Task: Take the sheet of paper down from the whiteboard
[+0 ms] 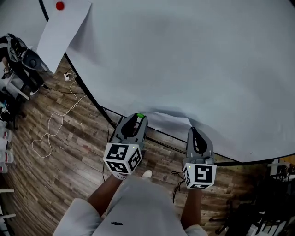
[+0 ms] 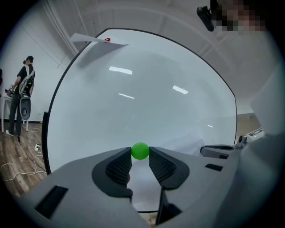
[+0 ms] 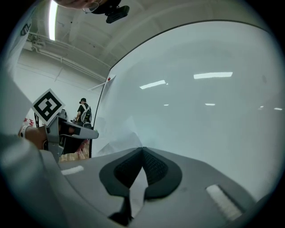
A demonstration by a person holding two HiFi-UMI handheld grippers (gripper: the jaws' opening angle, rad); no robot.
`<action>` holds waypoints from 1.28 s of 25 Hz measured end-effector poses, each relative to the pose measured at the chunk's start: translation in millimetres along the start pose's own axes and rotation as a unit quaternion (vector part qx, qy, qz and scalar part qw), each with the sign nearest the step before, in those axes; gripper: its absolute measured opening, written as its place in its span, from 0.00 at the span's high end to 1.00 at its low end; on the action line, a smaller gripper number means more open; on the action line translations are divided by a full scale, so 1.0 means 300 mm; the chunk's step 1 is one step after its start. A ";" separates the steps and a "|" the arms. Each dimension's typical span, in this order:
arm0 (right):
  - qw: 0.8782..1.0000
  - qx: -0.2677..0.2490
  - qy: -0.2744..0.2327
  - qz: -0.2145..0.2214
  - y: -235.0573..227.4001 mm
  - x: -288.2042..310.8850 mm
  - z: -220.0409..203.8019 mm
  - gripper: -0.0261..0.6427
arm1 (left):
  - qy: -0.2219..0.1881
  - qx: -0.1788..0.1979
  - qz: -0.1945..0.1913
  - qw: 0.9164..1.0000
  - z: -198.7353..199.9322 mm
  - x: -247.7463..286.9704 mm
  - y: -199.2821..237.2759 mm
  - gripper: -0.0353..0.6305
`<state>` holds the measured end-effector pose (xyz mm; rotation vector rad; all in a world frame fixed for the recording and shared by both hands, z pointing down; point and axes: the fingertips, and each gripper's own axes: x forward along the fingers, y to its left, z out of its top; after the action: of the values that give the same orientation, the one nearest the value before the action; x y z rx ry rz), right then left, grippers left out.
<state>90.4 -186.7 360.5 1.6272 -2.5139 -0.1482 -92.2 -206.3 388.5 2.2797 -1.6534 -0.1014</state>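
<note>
A white sheet of paper (image 1: 168,121) lies against the bottom of the big whiteboard (image 1: 193,60), between my two grippers. My left gripper (image 1: 139,117) is shut on a small green ball magnet (image 1: 140,115), which sits between its fingertips in the left gripper view (image 2: 140,150), just in front of the board. My right gripper (image 1: 191,130) is at the sheet's right edge and shut on it. In the right gripper view, a strip of the paper (image 3: 137,189) runs through the closed jaws and the rest of the sheet (image 3: 118,139) bulges off the board.
A second sheet (image 1: 62,32) hangs at the board's top left under a red magnet (image 1: 60,5). A white cable (image 1: 55,124) trails over the wooden floor. A person (image 2: 22,89) stands by equipment at the left. Black stands (image 1: 258,207) crowd the lower right.
</note>
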 end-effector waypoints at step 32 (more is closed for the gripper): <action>0.977 0.083 0.003 -0.195 -0.219 -0.521 -0.212 0.94 | 0.021 0.017 -0.053 0.998 -0.077 -0.209 -0.129 0.76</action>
<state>223.5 -71.2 402.2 2.1676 -2.2233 0.0295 -71.6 -131.8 390.7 2.3785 -1.5246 -0.0504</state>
